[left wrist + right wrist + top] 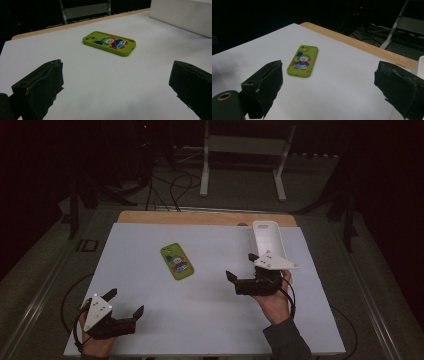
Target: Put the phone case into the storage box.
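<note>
Green phone case [177, 261] lies flat on bench [150, 320], cartoon side up, long axis running front to back, slightly angled. Right tool [242, 269] nearer, just right of case, jaws spread wide, empty. Left tool [126, 302] well apart, near front edge, also wide open, empty. White tray [268, 240] right of case; path clear.

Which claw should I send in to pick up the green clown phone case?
Right, probably. The right claw hovers open nearer the green rubbery clown-printed phone case, jaws facing it. The left claw, also open, sits back at the white board's near edge.
</note>
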The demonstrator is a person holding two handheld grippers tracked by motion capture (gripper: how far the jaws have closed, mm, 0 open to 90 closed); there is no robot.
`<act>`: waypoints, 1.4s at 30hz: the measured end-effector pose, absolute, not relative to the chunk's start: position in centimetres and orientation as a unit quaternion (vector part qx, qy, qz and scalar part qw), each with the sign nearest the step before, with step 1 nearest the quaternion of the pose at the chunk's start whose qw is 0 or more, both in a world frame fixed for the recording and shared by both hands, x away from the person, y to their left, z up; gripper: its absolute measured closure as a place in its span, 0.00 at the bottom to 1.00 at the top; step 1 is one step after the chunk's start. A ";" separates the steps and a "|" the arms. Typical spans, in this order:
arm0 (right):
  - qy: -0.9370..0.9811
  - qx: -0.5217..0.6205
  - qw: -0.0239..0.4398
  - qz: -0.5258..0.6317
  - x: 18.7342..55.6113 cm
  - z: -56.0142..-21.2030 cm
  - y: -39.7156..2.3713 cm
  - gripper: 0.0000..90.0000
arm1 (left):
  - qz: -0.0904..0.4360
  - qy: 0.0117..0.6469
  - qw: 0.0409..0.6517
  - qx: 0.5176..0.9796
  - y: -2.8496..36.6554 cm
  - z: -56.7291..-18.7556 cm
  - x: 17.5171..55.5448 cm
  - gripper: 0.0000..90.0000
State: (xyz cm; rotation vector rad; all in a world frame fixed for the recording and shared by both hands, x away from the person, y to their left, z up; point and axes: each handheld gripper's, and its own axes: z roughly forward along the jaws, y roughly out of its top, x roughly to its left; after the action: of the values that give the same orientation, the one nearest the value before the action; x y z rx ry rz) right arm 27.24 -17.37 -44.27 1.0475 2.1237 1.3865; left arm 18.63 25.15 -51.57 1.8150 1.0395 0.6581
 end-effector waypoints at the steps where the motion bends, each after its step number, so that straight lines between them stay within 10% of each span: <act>1: 0.760 0.374 0.195 0.494 27.6 -44.4 -17.1 0.09 | 0.267 0.422 0.457 0.736 25.2 -51.6 18.6 0.00; 42: 0.778 0.363 0.176 0.482 31.7 -43.1 -12.4 0.09 | 0.265 0.419 0.453 0.741 24.9 -51.7 18.7 0.00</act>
State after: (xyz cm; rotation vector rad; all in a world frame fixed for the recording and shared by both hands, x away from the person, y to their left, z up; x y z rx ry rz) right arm 31.73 -12.40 -43.11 1.0268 2.2016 1.3656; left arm 18.74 24.92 -51.74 1.8303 1.0351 0.6533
